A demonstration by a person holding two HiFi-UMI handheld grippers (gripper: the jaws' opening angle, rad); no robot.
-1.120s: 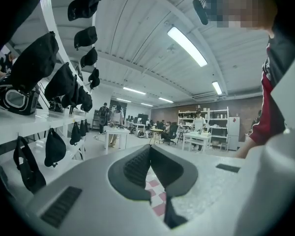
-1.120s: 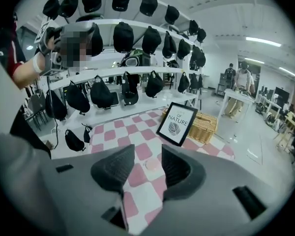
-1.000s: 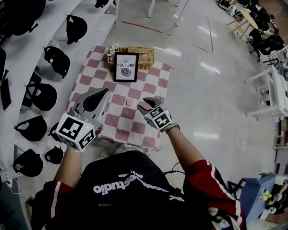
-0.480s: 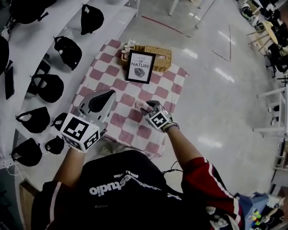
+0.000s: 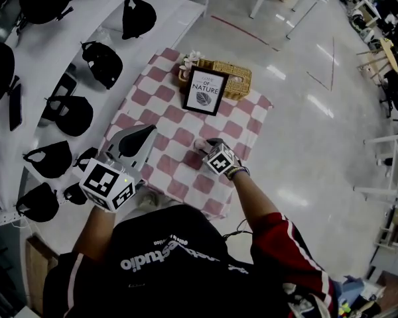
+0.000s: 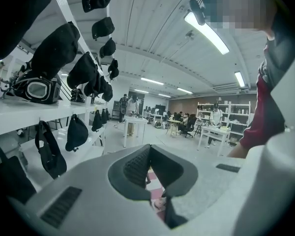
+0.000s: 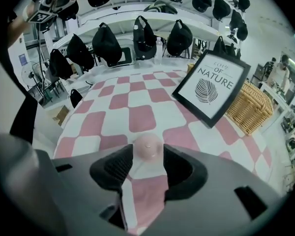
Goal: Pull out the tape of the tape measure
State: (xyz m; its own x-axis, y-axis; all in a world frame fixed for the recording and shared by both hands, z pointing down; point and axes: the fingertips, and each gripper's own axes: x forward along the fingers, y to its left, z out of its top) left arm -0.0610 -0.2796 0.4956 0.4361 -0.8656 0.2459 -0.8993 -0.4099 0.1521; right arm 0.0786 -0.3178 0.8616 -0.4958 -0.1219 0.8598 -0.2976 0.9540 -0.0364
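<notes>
Right gripper point(image 5: 209, 148) dropped toward pink tape measure point(image 7: 147, 147); jaws just opening, straddling it, apparently not yet pinching. Tape measure lies on checked cloth point(image 5: 164, 114), near side of framed print point(image 5: 205, 90). Left gripper point(image 6: 150, 173) agape, empty, farther from print. No tape drawn yet: grasp and pull remain.

Round pink tape measure point(image 7: 147, 147) lies on checkered tablecloth point(image 7: 140, 118).

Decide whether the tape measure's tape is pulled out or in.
In: the round pink tape measure shows no tape drawn out.
</notes>
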